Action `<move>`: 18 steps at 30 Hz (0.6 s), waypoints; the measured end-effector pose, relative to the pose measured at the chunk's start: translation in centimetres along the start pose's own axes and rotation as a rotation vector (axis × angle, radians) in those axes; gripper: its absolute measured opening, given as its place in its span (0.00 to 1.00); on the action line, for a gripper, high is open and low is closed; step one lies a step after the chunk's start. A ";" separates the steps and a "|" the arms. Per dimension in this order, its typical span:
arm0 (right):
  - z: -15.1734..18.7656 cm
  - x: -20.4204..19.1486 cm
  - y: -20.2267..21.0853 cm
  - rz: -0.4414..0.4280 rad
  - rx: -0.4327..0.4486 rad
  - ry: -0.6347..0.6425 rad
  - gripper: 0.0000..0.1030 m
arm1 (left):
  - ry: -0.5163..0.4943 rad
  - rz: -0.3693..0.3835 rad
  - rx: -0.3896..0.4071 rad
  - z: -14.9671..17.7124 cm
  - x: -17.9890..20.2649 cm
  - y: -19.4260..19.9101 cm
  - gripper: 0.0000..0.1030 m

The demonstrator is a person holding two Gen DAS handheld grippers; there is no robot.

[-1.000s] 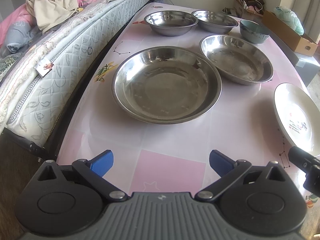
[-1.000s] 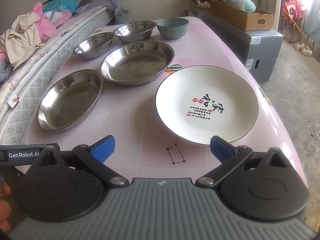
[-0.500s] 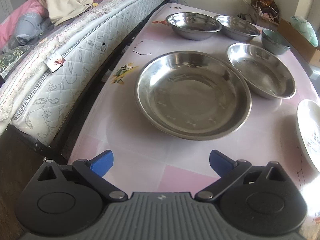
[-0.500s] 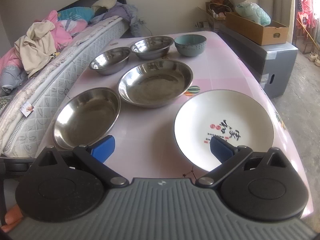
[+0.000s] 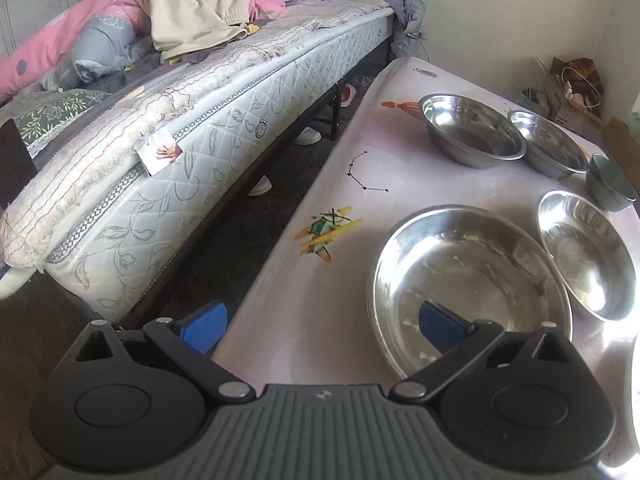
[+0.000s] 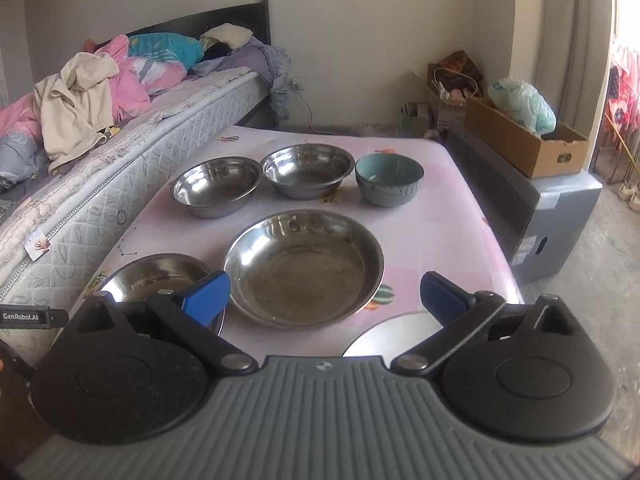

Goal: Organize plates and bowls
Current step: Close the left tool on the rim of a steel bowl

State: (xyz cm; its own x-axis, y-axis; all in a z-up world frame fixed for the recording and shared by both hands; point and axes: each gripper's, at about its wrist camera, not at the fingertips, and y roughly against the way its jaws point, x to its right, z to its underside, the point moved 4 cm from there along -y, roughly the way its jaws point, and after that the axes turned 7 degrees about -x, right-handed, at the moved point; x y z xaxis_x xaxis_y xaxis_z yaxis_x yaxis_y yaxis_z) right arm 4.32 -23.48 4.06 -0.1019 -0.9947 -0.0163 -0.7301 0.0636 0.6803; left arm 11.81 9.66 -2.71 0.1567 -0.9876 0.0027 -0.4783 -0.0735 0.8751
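On the pink table (image 6: 440, 232) stand two large steel plates, one near left (image 6: 156, 276) (image 5: 472, 284) and one in the middle (image 6: 304, 272) (image 5: 588, 260). Behind them are two steel bowls (image 6: 216, 192) (image 6: 308, 172) and a teal bowl (image 6: 390, 180). A white plate (image 6: 392, 330) shows only as a sliver behind my right gripper's body. My left gripper (image 5: 320, 322) is open and empty over the table's left edge, its right finger over the near steel plate. My right gripper (image 6: 324, 300) is open and empty above the table's near end.
A bed with a mattress (image 5: 200, 152) and piled clothes runs along the table's left side, with a dark gap between. A grey cabinet (image 6: 552, 220) with a cardboard box (image 6: 524, 140) stands right of the table.
Both grippers have turned and pulled back: the left view swung left toward the bed, the right view rose and backed off so the white plate slid under the gripper body. Both stay open.
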 end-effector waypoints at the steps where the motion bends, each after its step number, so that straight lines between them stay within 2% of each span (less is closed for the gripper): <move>1: -0.4 -0.1 -0.2 0.003 0.010 0.018 0.99 | 0.001 0.001 0.003 -0.5 0.0 -0.2 1.00; 3: -1.5 -0.4 -0.6 -0.007 0.030 0.049 0.99 | 0.008 0.020 0.009 -1.2 0.1 -0.5 1.00; 8: -4.1 -0.7 -2.0 -0.174 0.055 0.057 0.99 | -0.022 0.015 0.047 -3.5 1.0 -1.1 1.00; 11: -5.8 -0.9 -3.7 -0.219 0.053 0.046 0.99 | -0.054 0.031 0.074 -5.3 1.6 -1.5 1.00; 14: -8.2 -1.3 -6.2 -0.268 0.037 0.024 0.99 | -0.082 0.082 0.095 -7.7 2.2 -2.1 1.00; 18: -11.4 -2.0 -11.4 -0.336 -0.032 -0.032 0.99 | -0.099 0.199 0.114 -11.1 3.0 -3.9 1.00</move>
State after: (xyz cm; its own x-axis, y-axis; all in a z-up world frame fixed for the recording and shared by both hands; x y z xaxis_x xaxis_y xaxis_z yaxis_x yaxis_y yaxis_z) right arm 20.54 -23.15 4.68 0.1196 -0.9566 -0.2657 -0.7048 -0.2703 0.6558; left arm 23.68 8.52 -0.73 -0.0330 -0.9925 0.1173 -0.5869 0.1143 0.8016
